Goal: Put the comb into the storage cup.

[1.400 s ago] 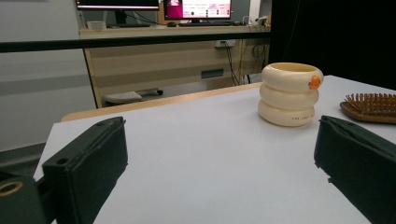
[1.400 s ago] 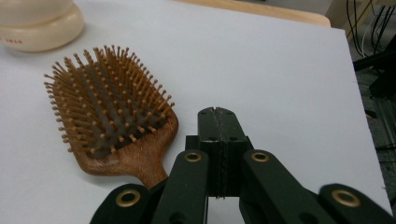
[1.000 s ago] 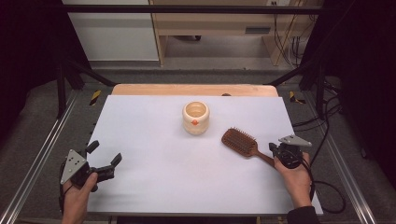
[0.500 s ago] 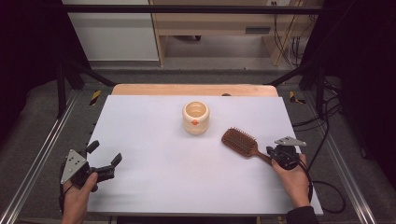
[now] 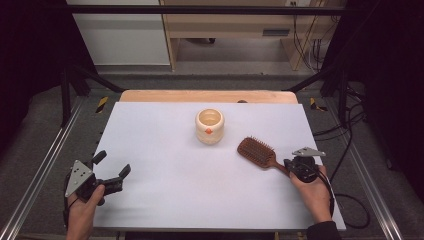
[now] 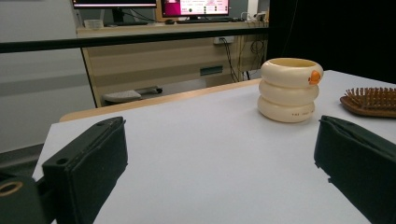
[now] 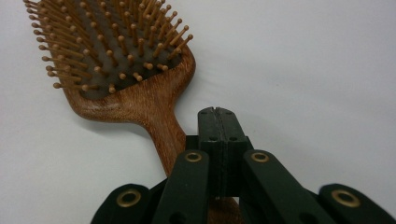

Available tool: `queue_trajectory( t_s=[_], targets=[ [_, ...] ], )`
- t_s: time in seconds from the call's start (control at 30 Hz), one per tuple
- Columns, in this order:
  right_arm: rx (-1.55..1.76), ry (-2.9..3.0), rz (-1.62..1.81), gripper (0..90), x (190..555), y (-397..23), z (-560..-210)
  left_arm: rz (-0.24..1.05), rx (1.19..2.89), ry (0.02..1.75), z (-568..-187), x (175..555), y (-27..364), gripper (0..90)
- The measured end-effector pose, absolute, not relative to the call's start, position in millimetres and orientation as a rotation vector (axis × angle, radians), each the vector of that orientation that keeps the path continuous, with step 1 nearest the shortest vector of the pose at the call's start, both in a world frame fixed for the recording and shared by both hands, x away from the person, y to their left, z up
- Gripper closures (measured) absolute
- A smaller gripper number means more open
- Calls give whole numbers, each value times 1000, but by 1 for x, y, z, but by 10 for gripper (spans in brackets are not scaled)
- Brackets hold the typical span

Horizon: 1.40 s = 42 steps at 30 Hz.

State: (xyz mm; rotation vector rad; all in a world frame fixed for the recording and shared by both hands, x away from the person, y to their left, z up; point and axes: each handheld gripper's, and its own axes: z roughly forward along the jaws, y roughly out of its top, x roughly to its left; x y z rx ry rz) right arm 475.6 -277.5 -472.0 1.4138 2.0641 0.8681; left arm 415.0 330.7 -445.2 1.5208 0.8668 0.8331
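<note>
Nothing moved; right gripper point(image 7: 218, 114) fingers closed above hairbrush point(image 7: 122, 70) handle; left gripper point(image 6: 219, 163) fingers open.

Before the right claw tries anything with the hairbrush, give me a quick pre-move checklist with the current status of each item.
1. Right claw open for a grasp: not ok, jaws shut together above the handle.
2. Hairbrush lying flat, bristles up: ok.
3. Handle gripped: not ok, it passes beneath the shut jaws.
4. Cup upright and apart from the brush: ok.
5. Left claw open and away from the brush: ok, nothing between its jaws.
6. Cup contents: cannot tell.
</note>
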Motion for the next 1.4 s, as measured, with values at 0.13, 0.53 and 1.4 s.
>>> queue_trajectory(
  t_s=[0.13, 0.53, 1.4],
  targets=[
    [1416, 2087, 868, 900, 474, -276, -472, 834, 1521, 867, -445, 415, 331, 26],
    [1429, 2131, 877, 900, 467, -270, -472, 837, 1523, 865, -445, 415, 332, 26],
    [1430, 2136, 931, 900, 458, -264, -454, 843, 1523, 871, -445, 413, 332, 26]
  ],
)
